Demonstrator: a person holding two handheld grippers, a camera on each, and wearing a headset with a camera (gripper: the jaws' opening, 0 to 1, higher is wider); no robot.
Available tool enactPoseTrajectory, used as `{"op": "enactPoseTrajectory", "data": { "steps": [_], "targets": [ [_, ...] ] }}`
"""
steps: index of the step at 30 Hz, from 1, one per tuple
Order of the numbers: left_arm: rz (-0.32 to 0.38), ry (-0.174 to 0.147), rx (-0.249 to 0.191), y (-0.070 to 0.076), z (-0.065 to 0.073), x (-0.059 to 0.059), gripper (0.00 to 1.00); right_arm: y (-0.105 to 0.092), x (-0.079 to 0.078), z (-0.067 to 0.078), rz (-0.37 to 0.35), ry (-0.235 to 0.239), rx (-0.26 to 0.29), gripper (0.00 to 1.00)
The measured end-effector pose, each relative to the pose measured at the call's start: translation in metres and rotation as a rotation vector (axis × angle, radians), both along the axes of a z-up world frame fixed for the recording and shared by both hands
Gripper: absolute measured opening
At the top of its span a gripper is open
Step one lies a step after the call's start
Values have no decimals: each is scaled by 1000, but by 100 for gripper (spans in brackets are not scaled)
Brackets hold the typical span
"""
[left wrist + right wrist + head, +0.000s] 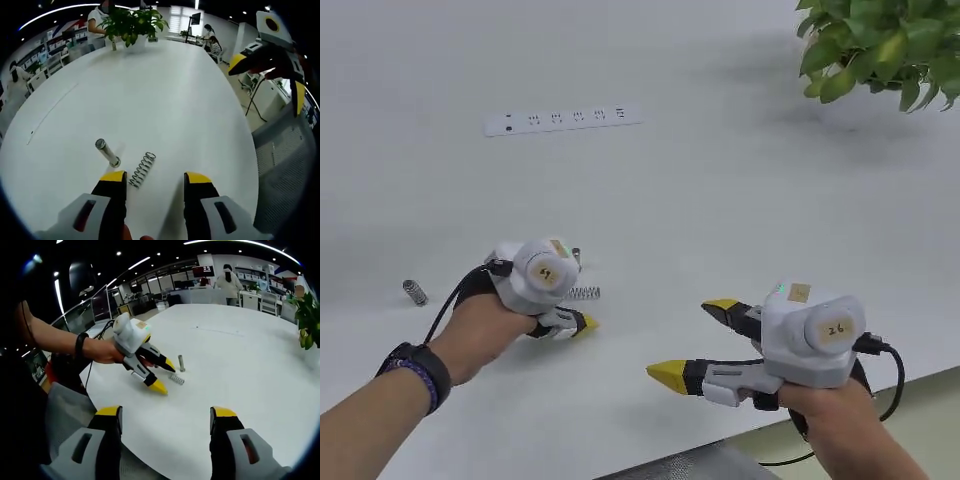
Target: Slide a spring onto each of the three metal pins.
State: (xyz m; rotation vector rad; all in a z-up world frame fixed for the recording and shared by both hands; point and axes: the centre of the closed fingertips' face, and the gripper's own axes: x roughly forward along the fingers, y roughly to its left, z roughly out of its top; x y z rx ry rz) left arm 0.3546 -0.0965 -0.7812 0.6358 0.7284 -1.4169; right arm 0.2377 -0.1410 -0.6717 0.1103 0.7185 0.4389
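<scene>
A loose steel spring (585, 293) lies on the white table (720, 200), just ahead of my left gripper (578, 306), which is open. In the left gripper view the spring (142, 169) rests close to the left gripper's (155, 177) left jaw. A short metal pin (107, 152) sits a little beyond it. The pin (576, 257) stands by the gripper's far side. From the right gripper view I see the pin (181, 363) upright, the spring (176, 379) and the left gripper (162, 377) together. My right gripper (692, 338) is open and holds nothing near the front edge; its jaws (166, 412) are wide apart.
A small grey coiled piece (414, 292) sits at the far left of the table. A white power strip (563, 119) lies at the back, and a potted plant (880, 45) stands at the back right. The table's front edge (650, 455) runs just below the grippers.
</scene>
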Motion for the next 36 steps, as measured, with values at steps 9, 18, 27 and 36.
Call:
{"op": "enactPoseTrajectory", "data": {
  "steps": [9, 18, 27, 36],
  "targets": [
    [-11, -27, 29, 0, -8, -2, 27, -1, -1, 1, -6, -1, 0, 70],
    [37, -9, 6, -3, -8, -1, 3, 2, -2, -1, 4, 2, -2, 69],
    [15, 28, -11, 4, 5, -24, 2, 8, -3, 0, 33, 1, -2, 70],
    [34, -20, -47, 19, 30, -28, 2, 25, -1, -2, 69, -1, 8, 70]
  ]
}}
